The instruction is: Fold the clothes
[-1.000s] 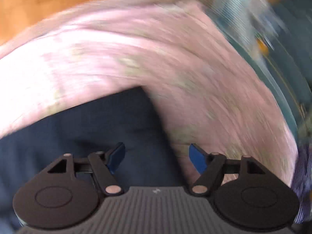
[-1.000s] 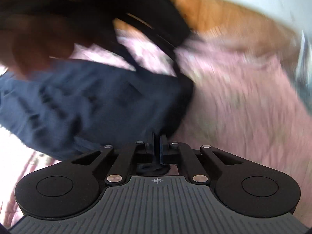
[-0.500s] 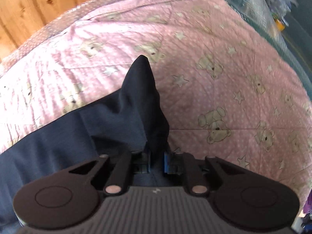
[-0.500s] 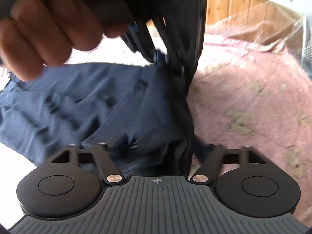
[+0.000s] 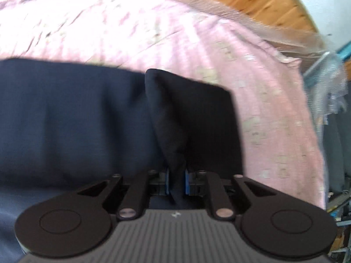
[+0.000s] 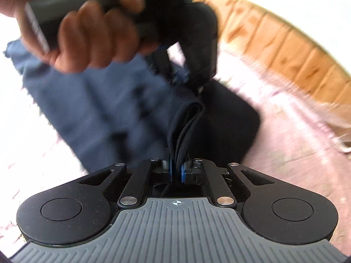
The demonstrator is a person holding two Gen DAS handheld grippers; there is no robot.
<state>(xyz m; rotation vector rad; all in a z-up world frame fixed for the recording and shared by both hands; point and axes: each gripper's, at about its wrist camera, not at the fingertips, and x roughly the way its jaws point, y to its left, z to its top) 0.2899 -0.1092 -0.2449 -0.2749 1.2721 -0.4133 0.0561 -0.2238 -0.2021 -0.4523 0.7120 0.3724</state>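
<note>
A navy blue garment (image 5: pixel 76 120) lies on a pink bedspread (image 5: pixel 131 32). My left gripper (image 5: pixel 176 183) is shut on a raised fold of it, which peaks in front of the blue pads. In the right wrist view the garment (image 6: pixel 105 114) spreads to the left. My right gripper (image 6: pixel 176 171) has its jaws closing, and its pads pinch a bunched dark edge. Just beyond, a hand (image 6: pixel 87 39) holds the left gripper (image 6: pixel 179 76), which is close to the same fold. Both views are blurred by motion.
The pink bedspread (image 6: pixel 296 142) has a bear and star print. A wooden panel (image 5: pixel 263 4) runs along the far side, seen also as the wooden panel (image 6: pixel 285 50) at the right. Clear plastic wrap (image 5: pixel 329 76) hangs at the bed's right edge.
The left gripper went from open to shut on a garment fold, then swung sideways with it. The right gripper opened, then closed on the bunched edge. Both views swung toward the wooden panel.
</note>
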